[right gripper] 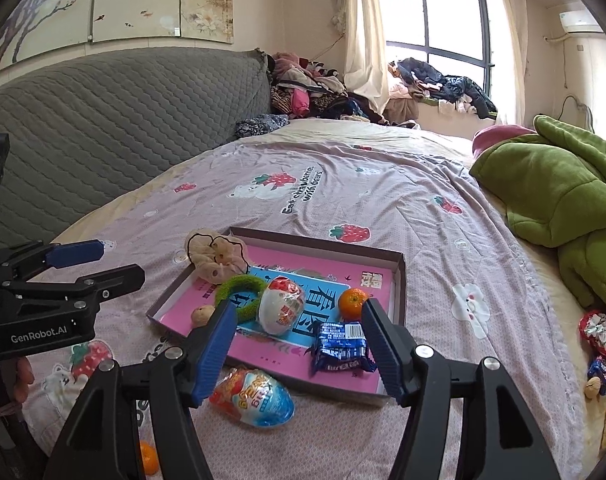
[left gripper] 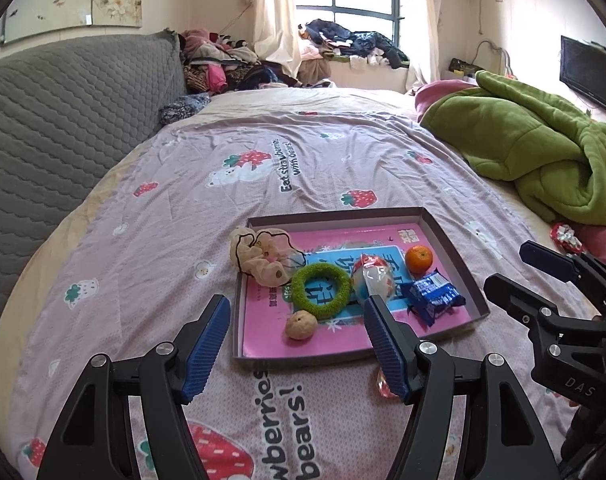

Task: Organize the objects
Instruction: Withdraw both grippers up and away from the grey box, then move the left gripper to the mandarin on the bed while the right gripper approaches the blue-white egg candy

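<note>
Both tools gaping, empty: left tool [left gripper: 297, 344], right tool [right gripper: 299, 344]; tray [left gripper: 455, 256] just ahead.

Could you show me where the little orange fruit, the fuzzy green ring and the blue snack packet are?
Orange fruit [left gripper: 418, 259]: left wrist view, middle of its peel.
Green ring [left gripper: 339, 286]: left wrist view, its right-hand fuzzy band.
Blue snack packet [right gripper: 341, 346]: right wrist view, centre of the wrapper.

Ahead of my tongs lies a bed [left gripper: 263, 160] under a strawberry-print sheet [right gripper: 383, 200]. Left of them a grey quilted headboard [left gripper: 71, 112], right a green blanket [left gripper: 543, 148]. Beyond, daylight through a curtained window [right gripper: 435, 20]; clothes [left gripper: 355, 42] heaped below it.
</note>
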`<state>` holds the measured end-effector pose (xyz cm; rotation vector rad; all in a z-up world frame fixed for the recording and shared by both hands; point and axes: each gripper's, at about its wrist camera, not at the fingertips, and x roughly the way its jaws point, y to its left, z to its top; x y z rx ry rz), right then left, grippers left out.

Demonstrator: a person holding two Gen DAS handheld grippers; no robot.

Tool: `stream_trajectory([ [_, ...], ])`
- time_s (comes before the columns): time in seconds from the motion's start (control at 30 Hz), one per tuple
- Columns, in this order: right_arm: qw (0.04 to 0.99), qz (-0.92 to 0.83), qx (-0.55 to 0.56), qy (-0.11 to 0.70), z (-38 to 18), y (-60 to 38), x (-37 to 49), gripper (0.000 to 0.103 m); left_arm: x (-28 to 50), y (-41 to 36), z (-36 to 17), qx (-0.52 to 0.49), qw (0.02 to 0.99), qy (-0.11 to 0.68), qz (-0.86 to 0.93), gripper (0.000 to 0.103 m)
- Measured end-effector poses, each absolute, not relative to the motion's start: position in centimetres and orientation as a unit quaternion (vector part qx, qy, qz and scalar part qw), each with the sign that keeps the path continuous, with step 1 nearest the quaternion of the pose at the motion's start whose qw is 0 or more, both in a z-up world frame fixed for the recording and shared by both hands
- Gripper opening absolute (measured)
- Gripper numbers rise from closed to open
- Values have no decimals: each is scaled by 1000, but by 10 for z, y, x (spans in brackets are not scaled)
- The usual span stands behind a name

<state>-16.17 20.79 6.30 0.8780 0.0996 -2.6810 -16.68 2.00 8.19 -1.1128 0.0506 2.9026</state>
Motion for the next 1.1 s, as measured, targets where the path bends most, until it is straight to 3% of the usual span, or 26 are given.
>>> stream_trajectory([
  [1.1,173,-921,339,81,21,195,-118,64,-80,22,41,-389,36,12,921,71],
])
